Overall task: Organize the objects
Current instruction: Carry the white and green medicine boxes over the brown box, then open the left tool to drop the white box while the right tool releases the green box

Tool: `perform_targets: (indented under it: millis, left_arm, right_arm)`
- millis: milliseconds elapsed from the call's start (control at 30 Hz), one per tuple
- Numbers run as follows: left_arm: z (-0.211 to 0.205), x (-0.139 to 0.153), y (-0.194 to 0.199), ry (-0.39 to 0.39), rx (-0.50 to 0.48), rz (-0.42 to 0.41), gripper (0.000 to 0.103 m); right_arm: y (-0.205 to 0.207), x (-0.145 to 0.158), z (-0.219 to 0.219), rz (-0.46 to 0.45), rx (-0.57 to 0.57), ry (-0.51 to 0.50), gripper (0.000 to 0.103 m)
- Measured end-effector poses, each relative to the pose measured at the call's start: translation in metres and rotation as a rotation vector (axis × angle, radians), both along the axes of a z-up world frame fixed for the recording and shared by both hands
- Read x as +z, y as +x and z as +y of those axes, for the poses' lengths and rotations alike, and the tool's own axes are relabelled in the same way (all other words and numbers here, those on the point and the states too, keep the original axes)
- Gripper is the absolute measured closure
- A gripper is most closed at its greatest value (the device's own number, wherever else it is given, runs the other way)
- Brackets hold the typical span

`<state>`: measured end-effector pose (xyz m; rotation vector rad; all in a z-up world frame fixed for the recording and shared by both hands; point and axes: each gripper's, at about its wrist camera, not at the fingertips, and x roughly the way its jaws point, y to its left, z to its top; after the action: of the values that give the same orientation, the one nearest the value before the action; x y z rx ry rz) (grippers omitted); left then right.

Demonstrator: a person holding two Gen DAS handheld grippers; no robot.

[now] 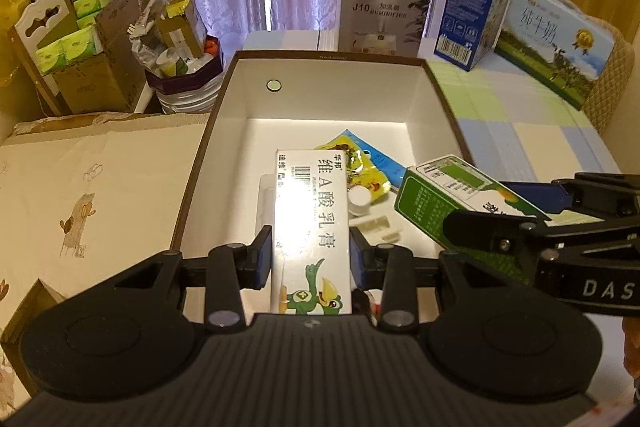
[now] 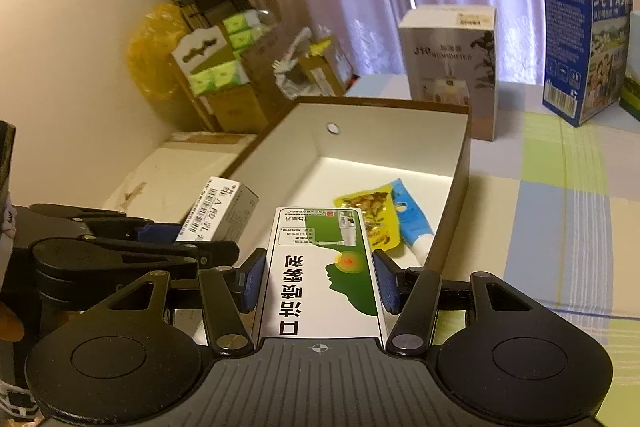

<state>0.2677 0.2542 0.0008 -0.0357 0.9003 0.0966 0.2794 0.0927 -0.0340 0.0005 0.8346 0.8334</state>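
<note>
My left gripper (image 1: 311, 259) is shut on a white cream box (image 1: 310, 211) with a green bird print, held over the near end of an open brown cardboard box (image 1: 224, 95). My right gripper (image 2: 320, 279) is shut on a green and white spray box (image 2: 324, 267), held over the same box (image 2: 460, 163) from its right side. Both held boxes show in each other's view: the spray box (image 1: 436, 203) and the cream box (image 2: 220, 211). Inside lie a yellow sachet (image 2: 372, 215), a blue tube (image 2: 410, 219) and a small white bottle (image 1: 360, 201).
A humidifier box (image 1: 380, 11), a blue milk carton (image 1: 476, 3) and a milk gift case (image 1: 556, 43) stand at the back of the checked tablecloth (image 1: 520, 131). A bed (image 1: 92, 187) lies left. Cartons, tissue packs and a bin crowd the far left corner.
</note>
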Motion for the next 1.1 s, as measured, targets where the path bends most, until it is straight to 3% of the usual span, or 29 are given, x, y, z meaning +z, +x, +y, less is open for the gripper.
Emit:
perform_targets:
  millis: [367, 667, 1100]
  left_arm:
    - [0.016, -0.035, 0.074, 0.015, -0.029, 0.077, 0.070]
    - [0.026, -0.050, 0.122, -0.020, -0.053, 0.085, 0.069]
    - [0.040, -0.045, 0.128, -0.034, -0.058, 0.058, 0.034]
  right_arm:
    - [0.063, -0.021, 0.030, 0.005, -0.091, -0.065, 0.050]
    - [0.098, -0.031, 0.045, 0.003, -0.172, -0.081, 0.050]
    - [0.118, -0.032, 0.055, -0.016, -0.223, -0.072, 0.051]
